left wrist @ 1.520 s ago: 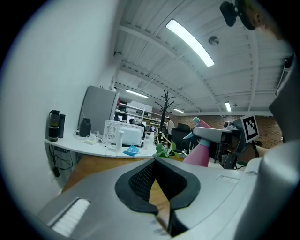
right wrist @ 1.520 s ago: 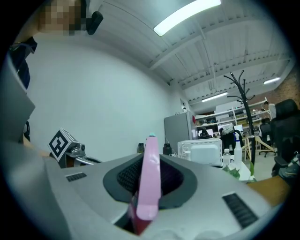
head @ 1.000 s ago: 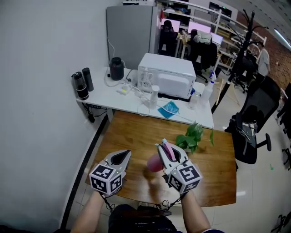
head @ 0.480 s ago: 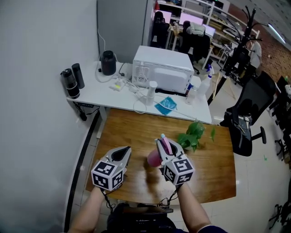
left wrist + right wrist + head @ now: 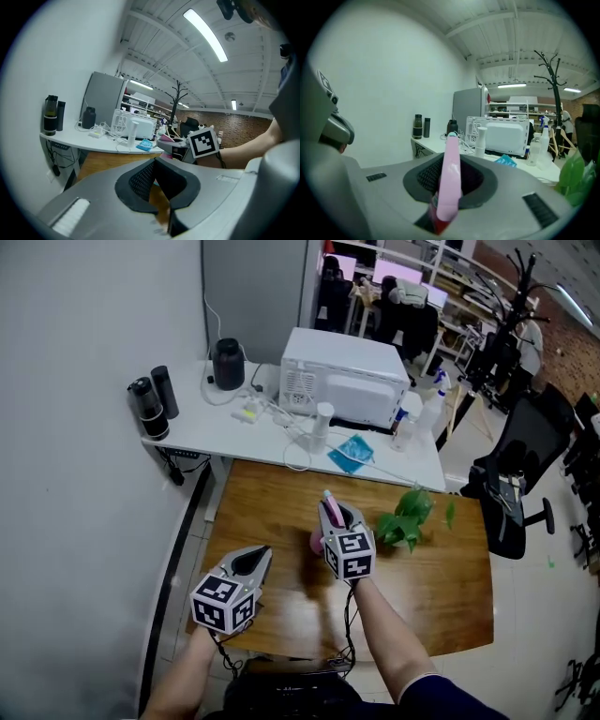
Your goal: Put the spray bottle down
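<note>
Plastic is my guess for the spray bottle (image 5: 318, 541): pink, smooth and glossy, rigid at the head. In the head view its rounded body hangs just left of my right gripper (image 5: 339, 517), above the varnished wooden table (image 5: 272, 502), with a leafy green plant (image 5: 405, 521) near on the right. My left gripper (image 5: 255, 557) is off to the left, over the table's near edge.

In the left gripper view my left gripper (image 5: 157, 164) has its dark mesh-textured pads closed together with nothing between them.

In the right gripper view my right gripper (image 5: 452, 165) is clamped on the spray bottle (image 5: 451, 187) at its narrow pink top, a slim upright strip with a red part below. I judge it light but bottom-heavy if liquid is inside, and slick, so gripping the neck under the head suits it best.
</note>
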`<move>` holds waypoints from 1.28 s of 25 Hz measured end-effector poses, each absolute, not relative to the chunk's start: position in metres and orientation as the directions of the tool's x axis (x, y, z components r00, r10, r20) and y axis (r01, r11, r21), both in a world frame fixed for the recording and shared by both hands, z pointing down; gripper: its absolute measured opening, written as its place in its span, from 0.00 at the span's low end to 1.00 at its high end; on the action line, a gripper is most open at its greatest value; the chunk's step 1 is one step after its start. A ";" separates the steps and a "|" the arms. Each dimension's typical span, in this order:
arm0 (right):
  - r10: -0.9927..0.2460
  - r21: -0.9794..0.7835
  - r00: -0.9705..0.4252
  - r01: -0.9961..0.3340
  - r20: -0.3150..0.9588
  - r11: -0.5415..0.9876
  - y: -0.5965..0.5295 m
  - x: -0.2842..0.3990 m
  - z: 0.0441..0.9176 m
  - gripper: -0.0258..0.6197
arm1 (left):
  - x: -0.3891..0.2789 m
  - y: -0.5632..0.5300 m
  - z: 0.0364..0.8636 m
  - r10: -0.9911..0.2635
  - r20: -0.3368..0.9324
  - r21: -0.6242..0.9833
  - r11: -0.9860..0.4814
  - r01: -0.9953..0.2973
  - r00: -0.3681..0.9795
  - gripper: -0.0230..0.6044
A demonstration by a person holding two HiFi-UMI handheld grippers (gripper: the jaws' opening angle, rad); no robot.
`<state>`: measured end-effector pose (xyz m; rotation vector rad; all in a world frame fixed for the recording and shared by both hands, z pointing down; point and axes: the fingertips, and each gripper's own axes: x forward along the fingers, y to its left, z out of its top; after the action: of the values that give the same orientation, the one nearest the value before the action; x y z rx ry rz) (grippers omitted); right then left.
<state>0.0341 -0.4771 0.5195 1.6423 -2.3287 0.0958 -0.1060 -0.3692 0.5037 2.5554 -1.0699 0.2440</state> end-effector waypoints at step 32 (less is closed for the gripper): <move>-0.906 0.015 -0.317 -0.942 0.282 0.335 -0.479 0.032 0.559 0.45 | -0.116 -0.358 0.517 -0.643 0.325 0.310 -0.621 -0.720 0.694 0.05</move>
<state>0.0324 -0.4791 0.5586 1.6703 -2.3603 0.2228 -0.1162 -0.3577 0.5174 2.4875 -1.0564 0.2533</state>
